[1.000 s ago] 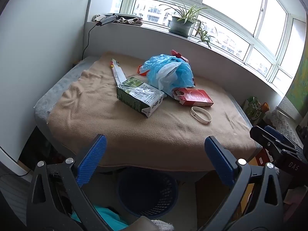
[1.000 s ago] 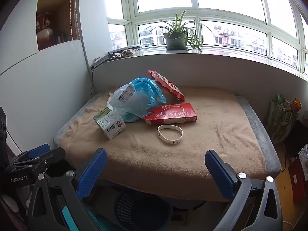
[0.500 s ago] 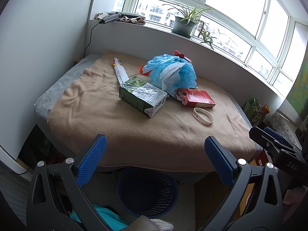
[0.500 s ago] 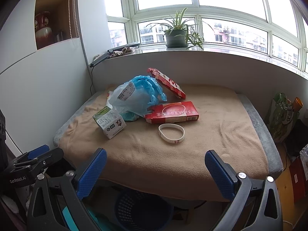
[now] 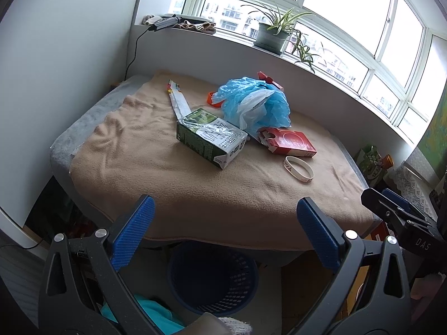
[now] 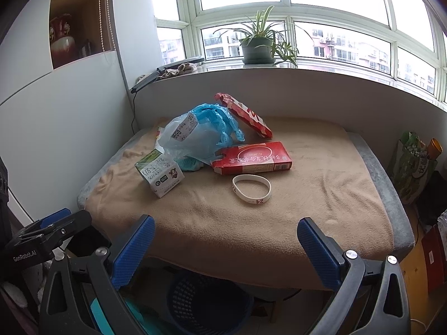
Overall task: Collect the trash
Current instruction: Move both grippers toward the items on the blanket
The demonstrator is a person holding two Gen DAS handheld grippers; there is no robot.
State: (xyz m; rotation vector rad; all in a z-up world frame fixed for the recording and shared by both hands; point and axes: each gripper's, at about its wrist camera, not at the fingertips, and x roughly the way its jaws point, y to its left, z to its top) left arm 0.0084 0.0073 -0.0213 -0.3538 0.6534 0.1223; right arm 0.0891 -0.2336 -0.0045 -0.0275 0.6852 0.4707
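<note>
Trash lies on a tan blanket (image 5: 156, 167) over a low platform: a green-and-white carton (image 5: 210, 136) (image 6: 159, 173), a blue and clear plastic bag (image 5: 254, 105) (image 6: 201, 137), a red box (image 5: 287, 141) (image 6: 252, 158), a second red box (image 6: 243, 114) leaning behind, a white wristband (image 5: 298, 168) (image 6: 251, 188) and a long paper strip (image 5: 178, 102). A dark blue mesh basket (image 5: 212, 279) (image 6: 206, 301) stands on the floor under the front edge. My left gripper (image 5: 223, 231) and right gripper (image 6: 225, 245) are open and empty, in front of the blanket's near edge above the basket.
A white wall (image 5: 56, 83) stands to the left. A sill with a potted plant (image 6: 258, 44) runs behind. A green bag (image 6: 413, 167) and red boxes stand on the floor at right. An orange object (image 5: 213, 99) lies behind the plastic bag.
Both grippers have tilted slightly; the scene sits a little lower in both views. Nothing on the blanket has moved.
</note>
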